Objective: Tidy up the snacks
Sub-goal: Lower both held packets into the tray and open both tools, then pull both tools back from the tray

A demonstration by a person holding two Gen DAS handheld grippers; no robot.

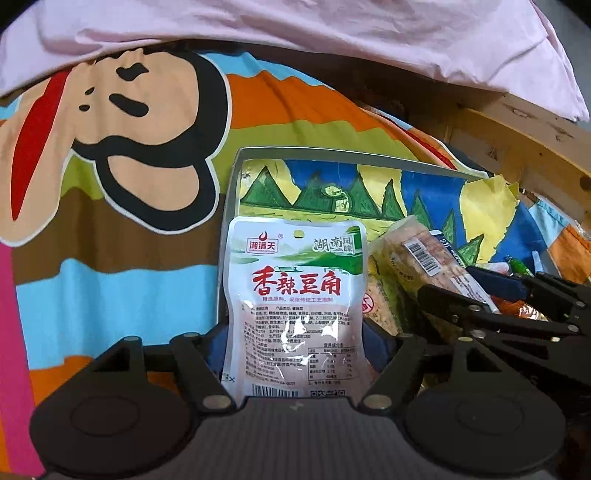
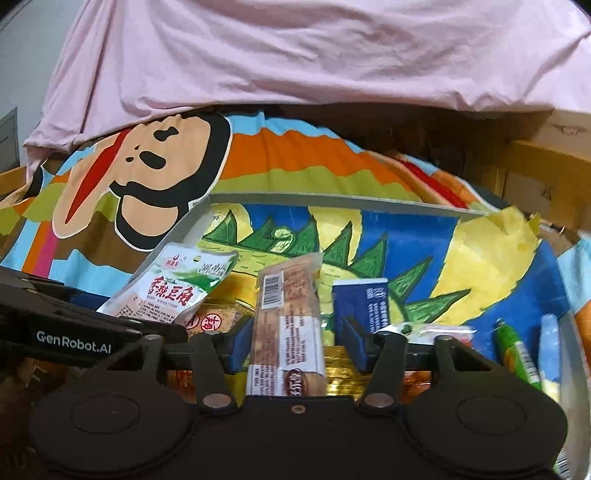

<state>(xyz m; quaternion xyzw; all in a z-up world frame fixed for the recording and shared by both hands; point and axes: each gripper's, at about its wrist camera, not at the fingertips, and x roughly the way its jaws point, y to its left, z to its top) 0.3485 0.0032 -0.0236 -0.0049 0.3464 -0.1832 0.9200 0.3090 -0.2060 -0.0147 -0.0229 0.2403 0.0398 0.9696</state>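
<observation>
Left gripper [image 1: 295,343] jaws apart around a white bean-snack pouch [image 1: 295,295], right gripper [image 2: 291,341] jaws apart around a brown snack bar [image 2: 286,325], both over the painted tray [image 2: 369,206] on the cartoon blanket [image 1: 110,206]

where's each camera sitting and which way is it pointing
Left wrist: on the left gripper, looking forward and down along its fingers at a white snack pouch over a painted box; the right gripper shows at right.
Right wrist: on the right gripper, facing a long snack bar; the left gripper enters at left.
Shared: pouch, bar, box, cartoon blanket, pink cloth.
</observation>
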